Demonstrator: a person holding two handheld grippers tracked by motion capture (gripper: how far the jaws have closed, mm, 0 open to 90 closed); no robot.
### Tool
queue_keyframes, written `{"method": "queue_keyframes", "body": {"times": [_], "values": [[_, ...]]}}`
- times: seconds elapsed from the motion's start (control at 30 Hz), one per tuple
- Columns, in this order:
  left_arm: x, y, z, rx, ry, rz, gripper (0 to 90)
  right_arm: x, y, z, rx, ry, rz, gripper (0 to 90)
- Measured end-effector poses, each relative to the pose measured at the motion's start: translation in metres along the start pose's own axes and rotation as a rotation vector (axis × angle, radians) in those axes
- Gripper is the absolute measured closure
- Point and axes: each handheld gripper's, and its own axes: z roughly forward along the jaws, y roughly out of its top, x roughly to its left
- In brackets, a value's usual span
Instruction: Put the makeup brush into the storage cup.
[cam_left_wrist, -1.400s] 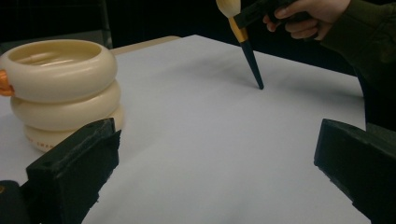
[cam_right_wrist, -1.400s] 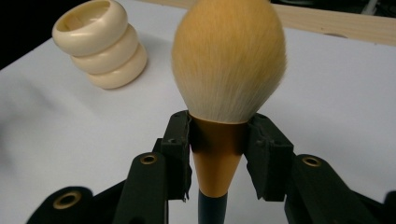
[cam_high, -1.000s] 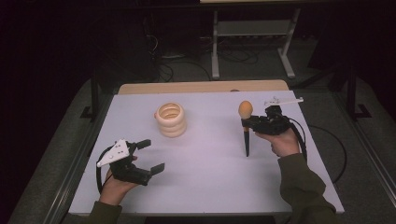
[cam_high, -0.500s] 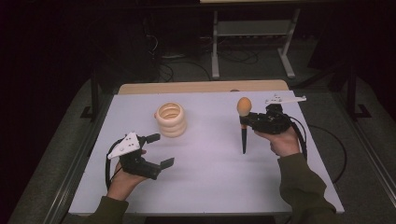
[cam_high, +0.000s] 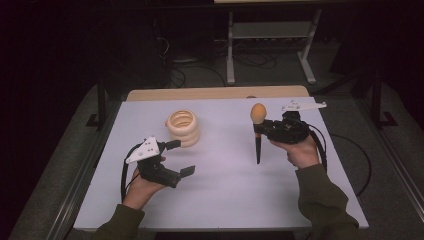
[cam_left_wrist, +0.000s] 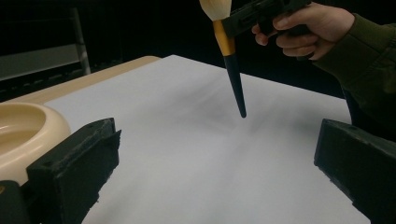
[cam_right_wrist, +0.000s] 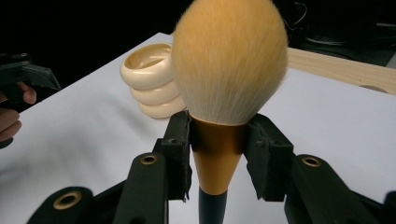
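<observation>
A makeup brush with a peach bristle head, gold ferrule and black tapered handle stands upright, its handle tip down near the white table. My right gripper is shut on the brush's ferrule, just under the bristles. A cream ribbed cup stands left of centre. My left gripper hovers open just in front of the cup, nothing between its fingers. From the left gripper view, the cup lies beside the left jaw and the brush hangs farther off.
A wooden strip runs along the table's far edge. Beyond it stand a metal rack and floor cables in the dark. Cables trail from both grippers. Bare white surface lies between the two hands.
My left gripper has moved right and slightly forward, closer to the cream cup, still open. The right gripper holds the brush in nearly the same place.
</observation>
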Motion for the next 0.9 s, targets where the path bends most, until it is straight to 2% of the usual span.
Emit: {"method": "queue_keyframes", "body": {"times": [0.43, 0.9], "values": [[0.000, 0.007, 0.019, -0.013, -0.034, 0.009, 0.0, 0.016, 0.008, -0.004, -0.030, 0.034, -0.034, 61.5], [-0.003, 0.026, 0.045, -0.028, -0.070, 0.034, 0.0, 0.026, 0.010, -0.001, -0.043, 0.061, -0.050, 61.5]]}}
